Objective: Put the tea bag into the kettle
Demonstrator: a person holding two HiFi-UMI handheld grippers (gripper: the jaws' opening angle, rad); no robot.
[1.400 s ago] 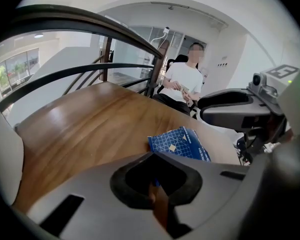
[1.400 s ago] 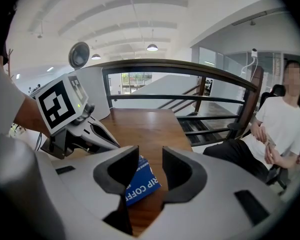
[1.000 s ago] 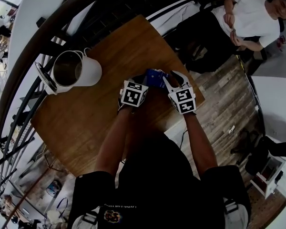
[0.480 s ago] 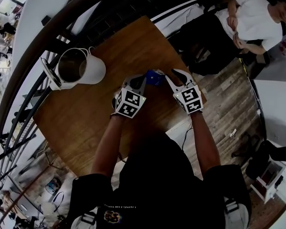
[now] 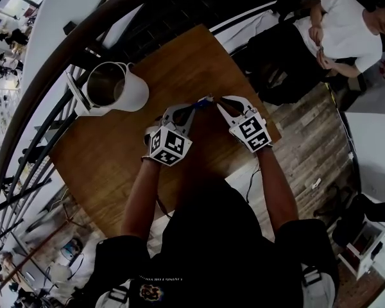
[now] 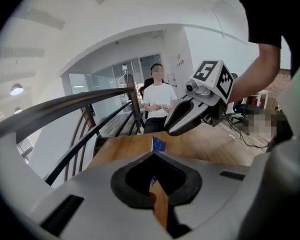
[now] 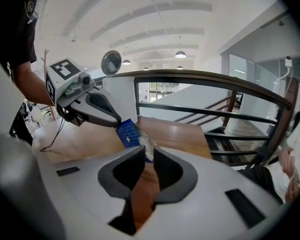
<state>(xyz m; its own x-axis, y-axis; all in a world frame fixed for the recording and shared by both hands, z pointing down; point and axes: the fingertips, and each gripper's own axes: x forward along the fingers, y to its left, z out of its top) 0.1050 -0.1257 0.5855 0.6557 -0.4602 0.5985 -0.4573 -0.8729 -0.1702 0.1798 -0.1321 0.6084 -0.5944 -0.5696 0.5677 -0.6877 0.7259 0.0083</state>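
A blue tea bag packet (image 6: 159, 144) is pinched in my left gripper (image 6: 154, 156), which is shut on its lower edge. From the right gripper view the packet (image 7: 127, 133) is torn open, and a pale tea bag (image 7: 145, 143) pokes out of it. My right gripper (image 7: 147, 151) is closing with that pale tea bag between its tips; a narrow gap still shows between the jaws. Both grippers meet above the wooden table (image 5: 115, 172), left gripper (image 5: 194, 109) facing right gripper (image 5: 221, 102). The white kettle (image 5: 119, 88) stands at the table's far left with its lid open.
A dark curved railing (image 5: 45, 50) runs just behind the kettle and the table's far edge. A seated person in a white shirt (image 5: 337, 34) is beyond the table at the right. A cable (image 5: 249, 185) hangs near the table's front right corner.
The right jaws have narrowed around the packet's top. The left gripper has tilted and drawn slightly back toward me. The blue packet now shows edge-on between the two grippers.
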